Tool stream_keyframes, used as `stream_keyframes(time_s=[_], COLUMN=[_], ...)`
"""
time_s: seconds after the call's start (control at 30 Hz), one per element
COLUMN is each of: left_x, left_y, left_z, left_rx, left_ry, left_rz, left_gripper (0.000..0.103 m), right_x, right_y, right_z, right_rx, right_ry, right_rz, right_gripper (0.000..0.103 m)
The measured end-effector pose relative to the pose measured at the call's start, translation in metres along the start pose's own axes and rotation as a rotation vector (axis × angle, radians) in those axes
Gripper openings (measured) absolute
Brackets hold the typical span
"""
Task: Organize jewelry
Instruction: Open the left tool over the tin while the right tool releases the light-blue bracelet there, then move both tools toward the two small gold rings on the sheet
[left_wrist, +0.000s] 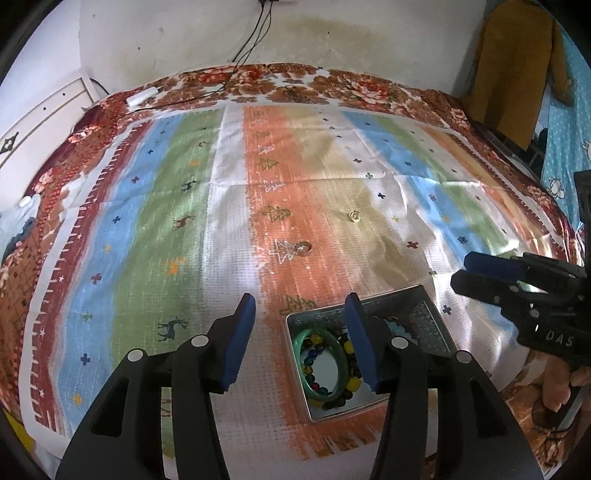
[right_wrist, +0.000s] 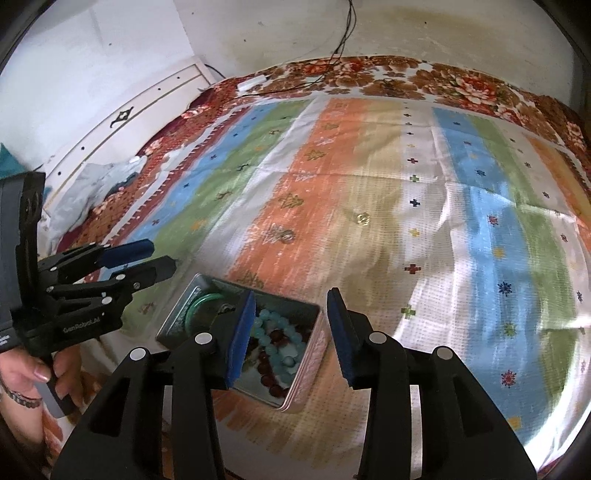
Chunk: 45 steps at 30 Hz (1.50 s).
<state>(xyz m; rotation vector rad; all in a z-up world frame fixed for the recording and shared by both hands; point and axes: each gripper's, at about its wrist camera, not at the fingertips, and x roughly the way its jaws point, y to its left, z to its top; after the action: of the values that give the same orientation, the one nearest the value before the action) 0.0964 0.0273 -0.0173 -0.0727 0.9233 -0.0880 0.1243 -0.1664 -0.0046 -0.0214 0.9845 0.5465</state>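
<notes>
Both grippers hang over a striped cloth (left_wrist: 229, 206), jaws apart and gripping nothing. Left gripper (left_wrist: 301, 343) sits just left of the metal tin (left_wrist: 424, 314), right gripper (right_wrist: 291, 336) over its right side. Inside the tin lie a green bangle (left_wrist: 341, 349) and beaded bracelets (right_wrist: 277, 339). Beyond the tin, a silver ring (left_wrist: 304, 248) and a gold ring (left_wrist: 355, 216) lie loose on the cloth.
</notes>
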Motion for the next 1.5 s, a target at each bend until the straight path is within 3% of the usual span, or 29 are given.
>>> stream_keyframes(time_s=[0.43, 0.83, 1.5], left_x=[0.023, 0.042, 0.084], left_y=[0.001, -0.005, -0.003], left_z=[0.014, 0.028, 0.054], left_rx=[0.014, 0.067, 0.064], left_ry=[0.060, 0.103, 0.196], left_rz=[-0.002, 0.003, -0.036], left_gripper=[0.056, 0.060, 0.061], right_x=[0.015, 0.041, 0.079], right_y=[-0.008, -0.016, -0.044], right_z=[0.019, 0.039, 0.070], right_rx=[0.011, 0.012, 0.084], right_ry=[0.004, 0.053, 0.114], right_rz=[-0.032, -0.052, -0.075], right_gripper=[0.044, 0.044, 0.044])
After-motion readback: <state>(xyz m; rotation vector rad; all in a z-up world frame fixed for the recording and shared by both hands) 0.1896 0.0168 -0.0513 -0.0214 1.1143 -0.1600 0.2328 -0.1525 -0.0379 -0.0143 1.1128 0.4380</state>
